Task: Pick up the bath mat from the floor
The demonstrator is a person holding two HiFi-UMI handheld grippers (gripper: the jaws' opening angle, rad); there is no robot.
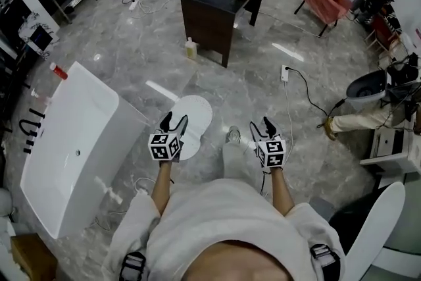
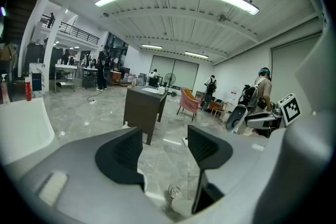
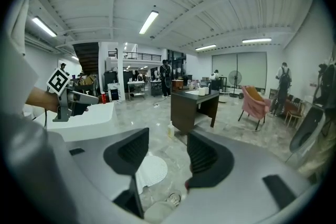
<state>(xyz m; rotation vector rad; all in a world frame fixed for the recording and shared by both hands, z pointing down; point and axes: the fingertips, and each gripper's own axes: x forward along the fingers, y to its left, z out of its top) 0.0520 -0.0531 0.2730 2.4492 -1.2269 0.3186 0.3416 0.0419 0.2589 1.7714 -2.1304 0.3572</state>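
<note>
The left tool and right tool are released, empty; the bath mat lies on the floor just ahead of the left tool.

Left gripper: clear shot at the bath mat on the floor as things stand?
Probably yes. The left gripper is open and empty, and the bath mat lies flat just ahead with nothing on it; the bathtub stands to its side. The person would need to stoop.
</note>
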